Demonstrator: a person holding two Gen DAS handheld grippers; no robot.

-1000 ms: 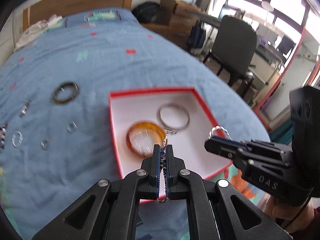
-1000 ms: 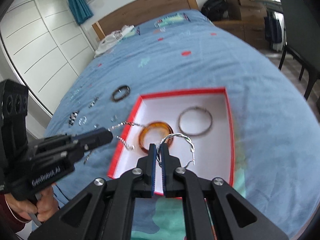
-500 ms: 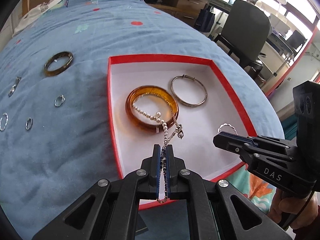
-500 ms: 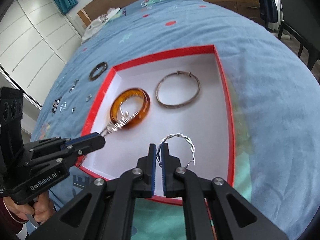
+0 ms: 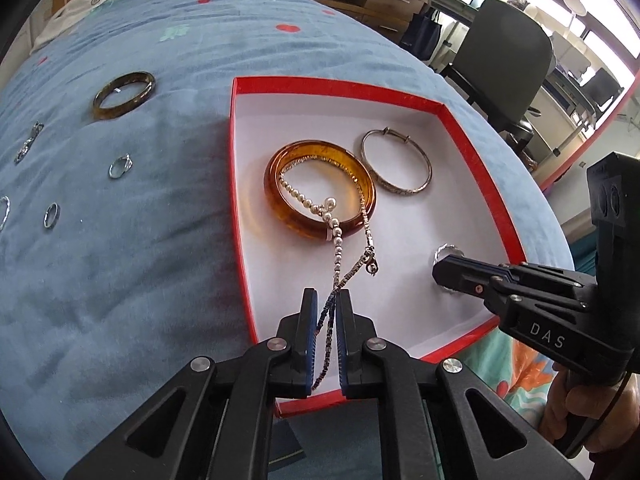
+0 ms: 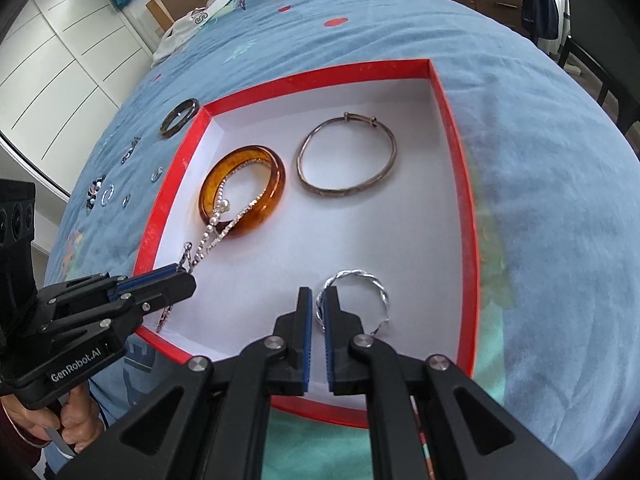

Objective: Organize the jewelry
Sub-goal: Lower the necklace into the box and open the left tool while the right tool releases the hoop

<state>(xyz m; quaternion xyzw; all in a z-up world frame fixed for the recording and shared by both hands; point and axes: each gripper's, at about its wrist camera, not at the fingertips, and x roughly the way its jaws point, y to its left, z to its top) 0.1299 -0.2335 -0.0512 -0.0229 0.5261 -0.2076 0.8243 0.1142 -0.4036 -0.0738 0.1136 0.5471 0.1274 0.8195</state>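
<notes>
Inside the red box [image 5: 352, 88] on the bed [image 5: 120, 260], an amber bangle [image 5: 320, 188] and a silver bangle [image 5: 398, 170] are already laid flat side by side. A pearl chain [image 5: 334, 236] is draped across the amber bangle, and its near end is seen between the left tongs [image 5: 325, 312], whose jaws are opening. A twisted silver ring [image 6: 352, 292] is lowered to the box floor and is pinched at its rim by the nearly closed right tongs [image 6: 319, 312]. Outside the box, a dark bangle [image 5: 124, 94] and several small rings [image 5: 120, 166] are left on the bedcover, so the task is judged roughly half done.
</notes>
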